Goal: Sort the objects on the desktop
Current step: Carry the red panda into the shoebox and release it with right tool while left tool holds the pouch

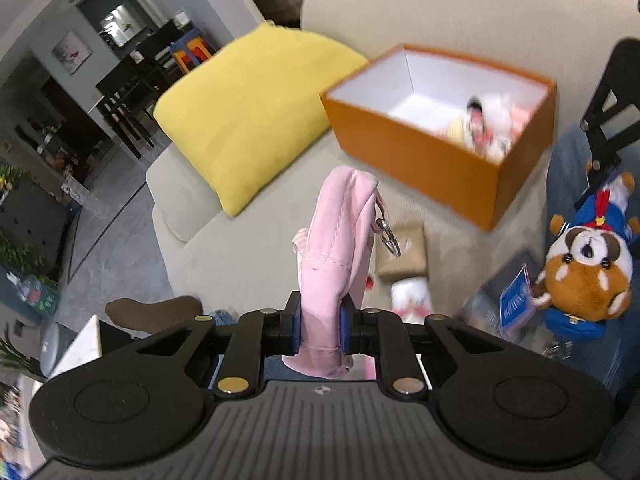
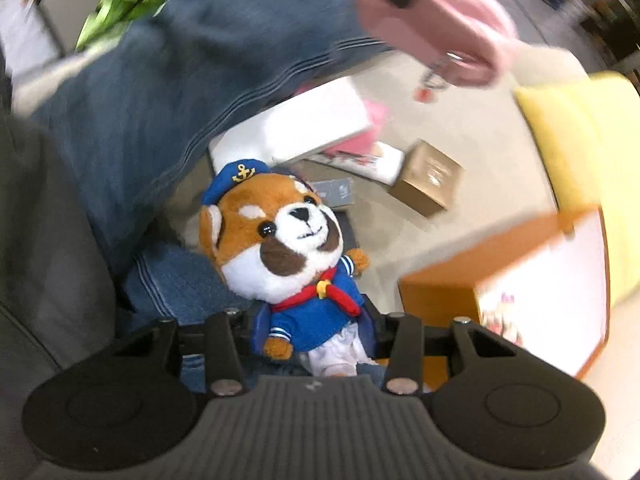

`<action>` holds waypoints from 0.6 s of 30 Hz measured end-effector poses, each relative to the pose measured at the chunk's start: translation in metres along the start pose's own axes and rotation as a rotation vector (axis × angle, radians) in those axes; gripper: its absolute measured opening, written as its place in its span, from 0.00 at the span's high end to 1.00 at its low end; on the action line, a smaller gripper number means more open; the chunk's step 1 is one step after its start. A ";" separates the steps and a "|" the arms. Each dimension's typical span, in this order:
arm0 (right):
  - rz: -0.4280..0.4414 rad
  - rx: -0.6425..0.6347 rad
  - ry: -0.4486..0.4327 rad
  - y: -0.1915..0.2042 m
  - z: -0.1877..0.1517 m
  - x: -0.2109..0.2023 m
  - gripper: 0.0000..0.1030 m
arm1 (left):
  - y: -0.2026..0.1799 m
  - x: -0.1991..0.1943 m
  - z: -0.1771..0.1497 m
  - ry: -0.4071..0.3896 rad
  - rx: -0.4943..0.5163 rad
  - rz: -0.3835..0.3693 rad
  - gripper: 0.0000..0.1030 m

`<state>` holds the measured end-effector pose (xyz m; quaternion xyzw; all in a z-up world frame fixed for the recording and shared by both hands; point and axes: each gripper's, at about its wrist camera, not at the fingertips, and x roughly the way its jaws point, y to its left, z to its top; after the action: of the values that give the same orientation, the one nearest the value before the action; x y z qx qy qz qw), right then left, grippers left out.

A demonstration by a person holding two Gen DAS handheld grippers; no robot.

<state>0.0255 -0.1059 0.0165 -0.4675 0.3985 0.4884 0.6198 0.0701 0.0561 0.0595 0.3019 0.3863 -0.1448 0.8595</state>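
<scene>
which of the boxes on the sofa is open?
The big orange box with the white inside: it has no lid on and soft toys show in it. The small brown cardboard box is closed, and the flat white box looks closed too.

A beige upholstered sofa seat (image 1: 256,248) fills the middle of the left wrist view. On it, at upper centre, lies a square yellow fabric cushion (image 1: 244,116); to its right sits an open orange cardboard box with a white inside (image 1: 424,160). Lower, near centre, rest a small brown cardboard box (image 1: 404,252) and flat white and pink packets (image 1: 410,298).
</scene>
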 end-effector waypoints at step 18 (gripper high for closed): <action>0.004 0.907 -0.278 -0.162 -0.079 -0.069 0.55 | 0.010 0.030 0.082 -0.248 -0.484 -0.242 0.81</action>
<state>0.1670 -0.2127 0.0940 -0.0792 0.4858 0.3240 0.8079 0.1413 0.0116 0.0836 0.0199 0.3349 -0.1855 0.9236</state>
